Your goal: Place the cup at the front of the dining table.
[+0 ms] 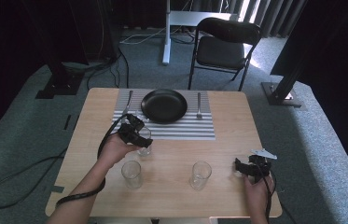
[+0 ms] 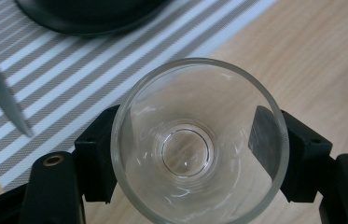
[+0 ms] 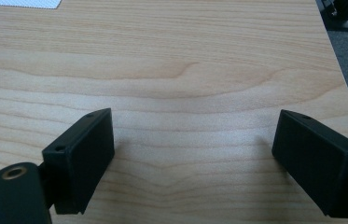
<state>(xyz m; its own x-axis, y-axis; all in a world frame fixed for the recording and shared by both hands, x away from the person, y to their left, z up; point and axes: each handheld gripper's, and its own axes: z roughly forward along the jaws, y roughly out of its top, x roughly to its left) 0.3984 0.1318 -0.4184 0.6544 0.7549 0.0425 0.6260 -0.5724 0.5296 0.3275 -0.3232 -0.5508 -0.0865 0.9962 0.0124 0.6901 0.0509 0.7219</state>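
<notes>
The left gripper point(image 1: 136, 133) is pinching a glass point(image 1: 144, 140) just left of centre in the high view, at the near edge of the striped mat point(image 1: 162, 133). In the left gripper view the glass point(image 2: 199, 140) sits dead centre, seen straight down its mouth, with a black jaw pressing on each side of its wall. Gripping it from the sides like this is keeping the glass upright and its mouth free, which suits carrying it level. The camera is looking down into it, so the gripper is coming at it from above and behind.

The mat is lying across the upper middle of the table point(image 1: 92, 196), with a black plate point(image 1: 164, 106) at its centre, a knife point(image 1: 127, 103) to the plate's left and a fork point(image 1: 198, 105) to its right. This is looking like a place setting, and the held glass is probably heading for a spot beside the plate.

Two more glasses are waiting on bare wood in the lower middle: one point(image 1: 131, 174) near the left forearm, the other point(image 1: 200, 175) further right, well apart from each other.

The right gripper point(image 1: 244, 167) is resting at the lower right of the table. Its jaws are standing spread over plain wood with nothing between them, seemingly idling near the right-hand glass until needed.
</notes>
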